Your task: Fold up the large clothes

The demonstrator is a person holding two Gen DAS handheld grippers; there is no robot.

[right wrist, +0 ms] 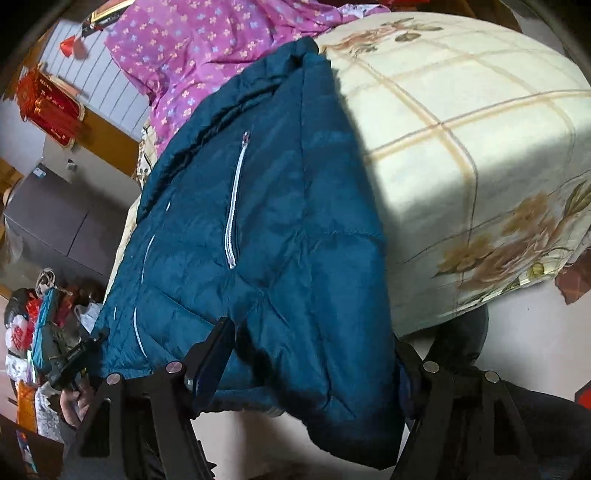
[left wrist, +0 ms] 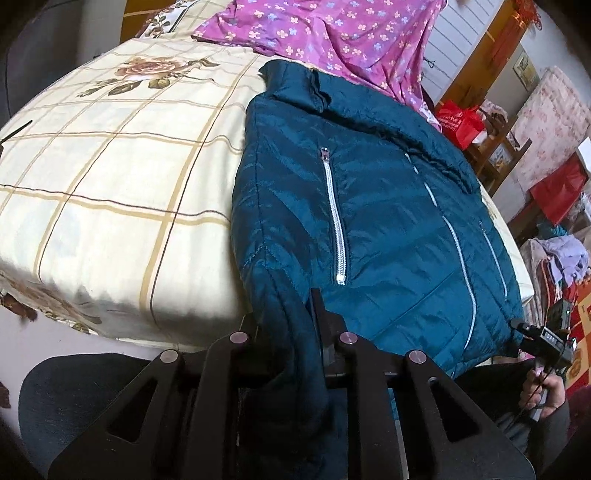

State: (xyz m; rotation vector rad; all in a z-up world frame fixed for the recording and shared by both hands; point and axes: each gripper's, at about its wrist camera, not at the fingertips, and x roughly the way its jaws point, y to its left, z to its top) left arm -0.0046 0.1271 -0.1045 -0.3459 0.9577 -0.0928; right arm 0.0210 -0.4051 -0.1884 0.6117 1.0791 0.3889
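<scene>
A teal quilted jacket (left wrist: 369, 206) with white zips lies front-up on the bed, its hem hanging over the near edge; it also shows in the right wrist view (right wrist: 266, 221). My left gripper (left wrist: 286, 321) is shut on a fold of the jacket's hem at its left side. My right gripper (right wrist: 314, 354) has its fingers wide apart with the jacket's hanging corner draped between them; the cloth hides whether the pads touch it. The other gripper and a hand show at the far edge of each view (left wrist: 543, 339) (right wrist: 74, 362).
The bed (left wrist: 110, 166) has a cream checked sheet with flower prints. A purple flowered garment (left wrist: 332, 33) lies at the far side. Red bags (left wrist: 461, 122), a cabinet (right wrist: 55, 221) and piles of clothes stand beside the bed. A dark round seat (left wrist: 74, 398) is below.
</scene>
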